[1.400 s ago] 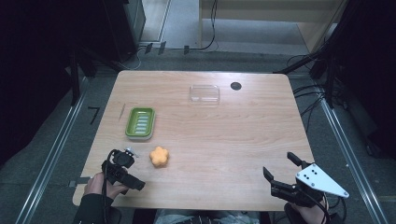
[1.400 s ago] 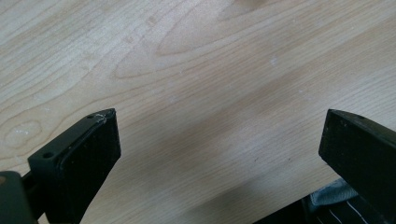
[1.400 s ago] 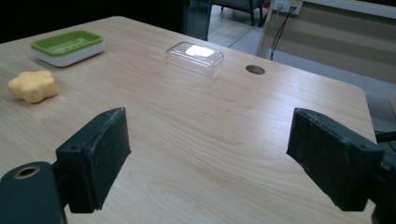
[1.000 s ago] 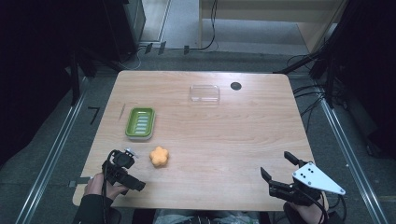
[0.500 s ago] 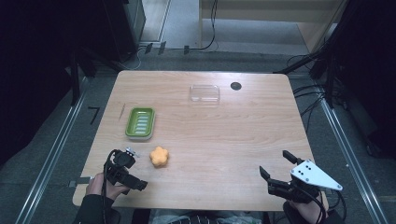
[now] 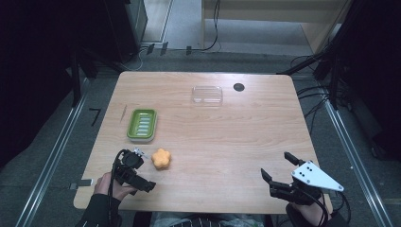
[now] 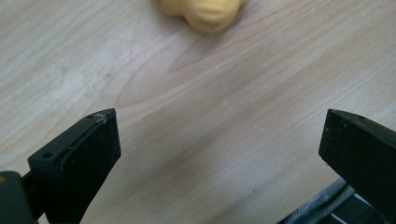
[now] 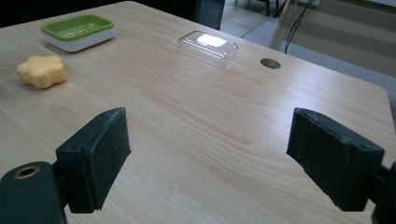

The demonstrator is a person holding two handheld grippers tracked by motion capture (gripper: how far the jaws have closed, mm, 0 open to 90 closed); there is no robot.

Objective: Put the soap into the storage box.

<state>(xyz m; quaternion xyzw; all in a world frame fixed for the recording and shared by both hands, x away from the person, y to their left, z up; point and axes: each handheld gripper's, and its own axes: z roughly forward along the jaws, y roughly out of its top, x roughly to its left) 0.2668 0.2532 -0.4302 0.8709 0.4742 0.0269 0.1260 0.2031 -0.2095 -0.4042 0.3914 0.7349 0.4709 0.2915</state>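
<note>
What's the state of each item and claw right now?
Left claw: open, empty, beside the soap.
Right claw: open, empty, near table edge.
Orange flower-shaped soap: loose on the table, untouched.
Green soap dish: upright, empty.
Clear lid: flat on table, apart from dish.

soap (image 6: 161,159) before dish (image 6: 142,124), lid (image 6: 207,94) perhaps farthest back

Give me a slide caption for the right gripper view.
Open right gripper above a wooden table, facing an orange sponge, green soap dish and clear lid.
</note>
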